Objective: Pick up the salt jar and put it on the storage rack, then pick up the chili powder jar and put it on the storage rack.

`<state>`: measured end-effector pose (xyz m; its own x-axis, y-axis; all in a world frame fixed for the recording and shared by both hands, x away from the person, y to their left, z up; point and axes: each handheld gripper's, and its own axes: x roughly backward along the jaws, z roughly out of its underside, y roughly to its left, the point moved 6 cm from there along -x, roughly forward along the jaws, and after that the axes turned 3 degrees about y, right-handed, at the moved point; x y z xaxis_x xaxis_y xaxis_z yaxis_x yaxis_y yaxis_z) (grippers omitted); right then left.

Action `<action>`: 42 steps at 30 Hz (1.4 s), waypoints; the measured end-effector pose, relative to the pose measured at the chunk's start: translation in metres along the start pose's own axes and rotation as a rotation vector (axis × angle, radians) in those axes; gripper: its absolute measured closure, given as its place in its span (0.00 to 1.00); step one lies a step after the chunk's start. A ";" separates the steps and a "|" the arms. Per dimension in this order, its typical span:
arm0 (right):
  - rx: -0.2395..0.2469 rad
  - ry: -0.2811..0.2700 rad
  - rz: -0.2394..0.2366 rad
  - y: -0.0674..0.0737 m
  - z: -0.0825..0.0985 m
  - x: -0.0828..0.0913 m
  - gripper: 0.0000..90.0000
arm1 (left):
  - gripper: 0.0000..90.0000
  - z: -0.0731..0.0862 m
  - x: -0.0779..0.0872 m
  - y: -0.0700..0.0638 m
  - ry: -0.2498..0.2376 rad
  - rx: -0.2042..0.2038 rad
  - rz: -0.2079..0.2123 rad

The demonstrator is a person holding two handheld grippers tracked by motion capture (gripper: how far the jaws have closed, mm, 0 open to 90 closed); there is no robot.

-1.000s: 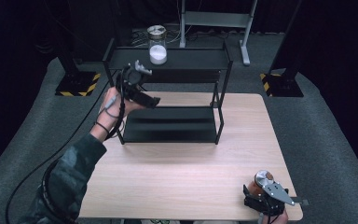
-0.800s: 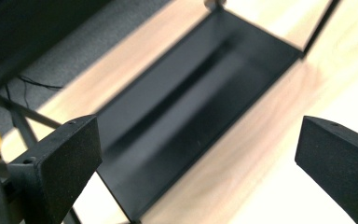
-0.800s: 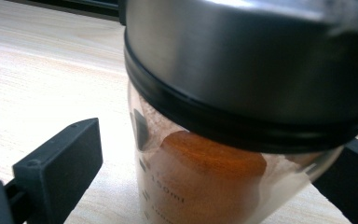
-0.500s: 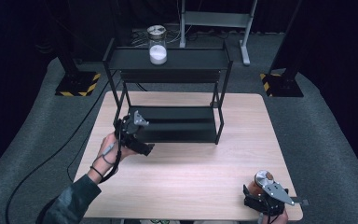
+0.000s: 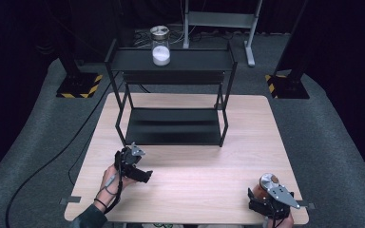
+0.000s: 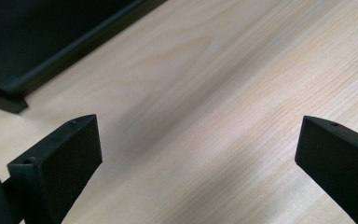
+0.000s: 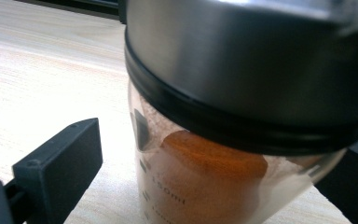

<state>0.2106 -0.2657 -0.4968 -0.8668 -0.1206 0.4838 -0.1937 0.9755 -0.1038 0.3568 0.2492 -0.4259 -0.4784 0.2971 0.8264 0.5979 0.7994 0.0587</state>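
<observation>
Glass jar (image 7: 205, 182) of orange powder, steel-lidded, between gaping right claw (image 7: 205, 186); left claw (image 6: 198, 158) wide open, empty

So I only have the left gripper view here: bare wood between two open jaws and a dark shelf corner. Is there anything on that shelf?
Observer: Yes, a jar of white powder stands on the top of the shelf.
Operator: And the other hand?
Observer: The right claw sits at the near right corner of the table, with its jaws around a jar of orange powder.
Operator: Squeezing it?
Observer: Can't tell; there's a gap at one jaw.
</observation>
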 end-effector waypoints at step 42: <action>-0.022 0.051 -0.080 -0.014 -0.009 0.000 0.00 | 0.00 0.058 -0.025 -0.016 -0.158 0.123 -0.023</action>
<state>0.2176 -0.2775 -0.4873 -0.8244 -0.1889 0.5336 -0.2502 0.9672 -0.0441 0.3215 0.2594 -0.4801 -0.5917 0.3486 0.7269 0.5073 0.8617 -0.0003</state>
